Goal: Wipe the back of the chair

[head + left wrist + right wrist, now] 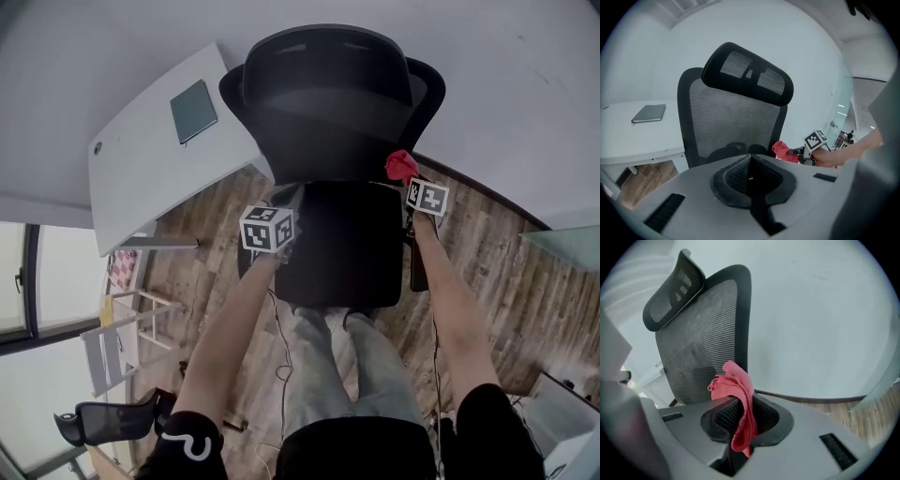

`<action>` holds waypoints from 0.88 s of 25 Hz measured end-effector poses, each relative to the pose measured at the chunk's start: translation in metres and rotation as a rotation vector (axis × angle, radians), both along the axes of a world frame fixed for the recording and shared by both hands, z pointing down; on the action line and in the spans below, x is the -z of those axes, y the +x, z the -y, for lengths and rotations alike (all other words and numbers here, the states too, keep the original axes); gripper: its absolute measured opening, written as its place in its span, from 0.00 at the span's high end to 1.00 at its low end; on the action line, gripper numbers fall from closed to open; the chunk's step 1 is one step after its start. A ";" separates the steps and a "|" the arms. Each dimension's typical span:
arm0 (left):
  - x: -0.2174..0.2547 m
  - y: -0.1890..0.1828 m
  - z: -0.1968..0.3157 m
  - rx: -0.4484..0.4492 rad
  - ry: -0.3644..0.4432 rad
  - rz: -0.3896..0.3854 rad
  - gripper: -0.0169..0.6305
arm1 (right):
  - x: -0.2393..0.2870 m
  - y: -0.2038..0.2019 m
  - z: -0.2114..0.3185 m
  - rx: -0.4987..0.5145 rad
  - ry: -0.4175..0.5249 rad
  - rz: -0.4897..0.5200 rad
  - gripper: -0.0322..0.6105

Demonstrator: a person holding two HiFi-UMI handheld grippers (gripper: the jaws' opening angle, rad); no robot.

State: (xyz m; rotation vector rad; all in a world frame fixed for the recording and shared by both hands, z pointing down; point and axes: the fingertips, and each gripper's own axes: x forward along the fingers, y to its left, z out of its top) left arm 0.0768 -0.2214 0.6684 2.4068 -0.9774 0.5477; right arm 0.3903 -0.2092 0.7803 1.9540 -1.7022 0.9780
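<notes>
A black office chair stands in front of me, its mesh back (328, 141) facing the wall side and its headrest (328, 61) on top. My right gripper (405, 180) is shut on a red cloth (401, 166) at the right edge of the chair back. In the right gripper view the cloth (738, 390) hangs from the jaws, just beside the mesh back (708, 329). My left gripper (287, 201) is shut with nothing in it, near the seat's (342, 244) left rear corner. From the left gripper view I see the mesh back (726, 122) and the red cloth (784, 151).
A white desk (150, 159) with a dark notebook (193, 111) stands left of the chair. A white wall lies behind it. The floor (478, 234) is wood planks. A white rack (122, 328) and another black chair (103, 417) are at lower left.
</notes>
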 end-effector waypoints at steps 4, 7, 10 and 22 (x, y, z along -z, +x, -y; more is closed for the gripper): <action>0.021 0.016 -0.016 0.003 0.018 -0.010 0.94 | 0.026 0.014 -0.025 0.090 0.039 -0.022 0.84; 0.037 0.022 -0.030 -0.001 0.033 -0.012 0.94 | 0.048 0.011 -0.041 0.166 0.085 -0.040 0.84; 0.055 0.023 -0.045 -0.002 0.056 -0.019 0.94 | 0.073 0.000 -0.057 0.213 0.146 -0.028 0.84; 0.110 -0.035 -0.170 0.072 0.091 -0.130 0.94 | 0.192 -0.092 -0.157 0.315 0.334 -0.046 0.84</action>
